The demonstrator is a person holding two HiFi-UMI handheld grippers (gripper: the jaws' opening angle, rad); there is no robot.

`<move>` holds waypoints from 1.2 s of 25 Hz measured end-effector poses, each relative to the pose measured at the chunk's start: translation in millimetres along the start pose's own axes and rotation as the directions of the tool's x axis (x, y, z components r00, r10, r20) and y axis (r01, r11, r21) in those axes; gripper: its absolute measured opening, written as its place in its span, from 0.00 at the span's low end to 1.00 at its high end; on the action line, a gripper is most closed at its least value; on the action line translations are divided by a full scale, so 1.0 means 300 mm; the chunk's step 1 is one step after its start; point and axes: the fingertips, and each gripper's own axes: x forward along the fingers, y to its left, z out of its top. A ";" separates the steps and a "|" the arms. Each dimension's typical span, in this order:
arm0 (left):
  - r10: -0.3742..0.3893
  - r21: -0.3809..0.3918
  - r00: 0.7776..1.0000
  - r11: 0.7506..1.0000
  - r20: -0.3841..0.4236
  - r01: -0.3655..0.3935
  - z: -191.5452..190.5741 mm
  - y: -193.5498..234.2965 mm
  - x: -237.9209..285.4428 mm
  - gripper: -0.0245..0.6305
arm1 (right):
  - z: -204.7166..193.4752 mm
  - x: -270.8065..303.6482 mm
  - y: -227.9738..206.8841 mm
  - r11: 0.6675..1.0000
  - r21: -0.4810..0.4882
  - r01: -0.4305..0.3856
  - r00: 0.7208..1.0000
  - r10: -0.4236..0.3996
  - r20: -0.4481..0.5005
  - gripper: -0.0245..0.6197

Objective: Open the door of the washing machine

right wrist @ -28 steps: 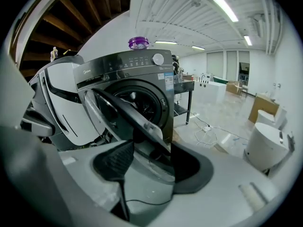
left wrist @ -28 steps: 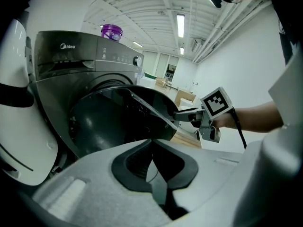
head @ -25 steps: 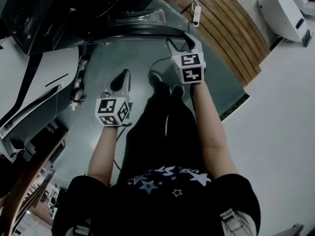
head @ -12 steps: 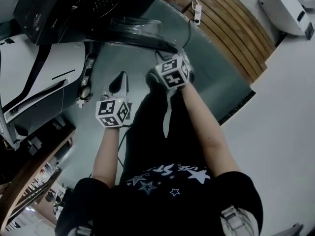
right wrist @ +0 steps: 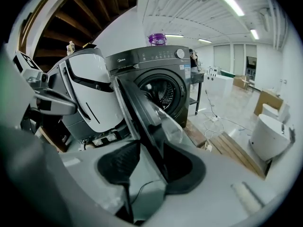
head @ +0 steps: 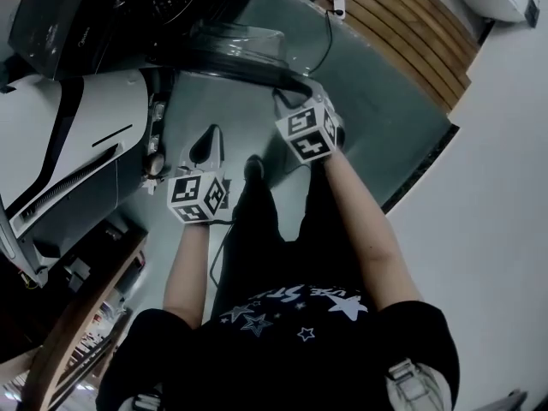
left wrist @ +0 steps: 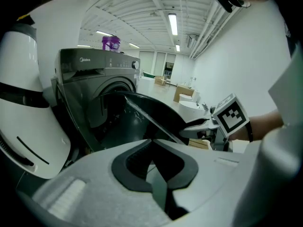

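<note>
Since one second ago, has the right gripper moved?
Yes. The right gripper, jaws closing around the door edge, drew back toward the person, away from the power strip.

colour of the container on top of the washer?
The container is purple, best seen in the right gripper view.

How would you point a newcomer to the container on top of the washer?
Find the dark grey front-loading washing machine with its door swung open. On its flat top stands a small container. It is the only purple thing in view.

Washing machine grey (perhaps charcoal); bottle purple.
</note>
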 end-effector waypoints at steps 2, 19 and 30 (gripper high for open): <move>-0.055 0.018 0.998 0.998 -0.010 0.055 -0.042 0.020 -0.014 0.05 | -0.010 -0.006 0.027 0.999 0.007 0.033 0.999 -0.033 0.011 0.28; -0.292 0.154 0.955 0.942 -0.061 0.298 -0.321 0.305 -0.188 0.05 | -0.134 -0.060 0.337 0.951 0.198 0.237 0.966 -0.252 0.055 0.28; -0.301 0.158 0.945 0.934 -0.133 0.319 -0.469 0.349 -0.279 0.05 | -0.188 -0.049 0.596 0.919 0.300 0.256 0.961 -0.274 0.020 0.26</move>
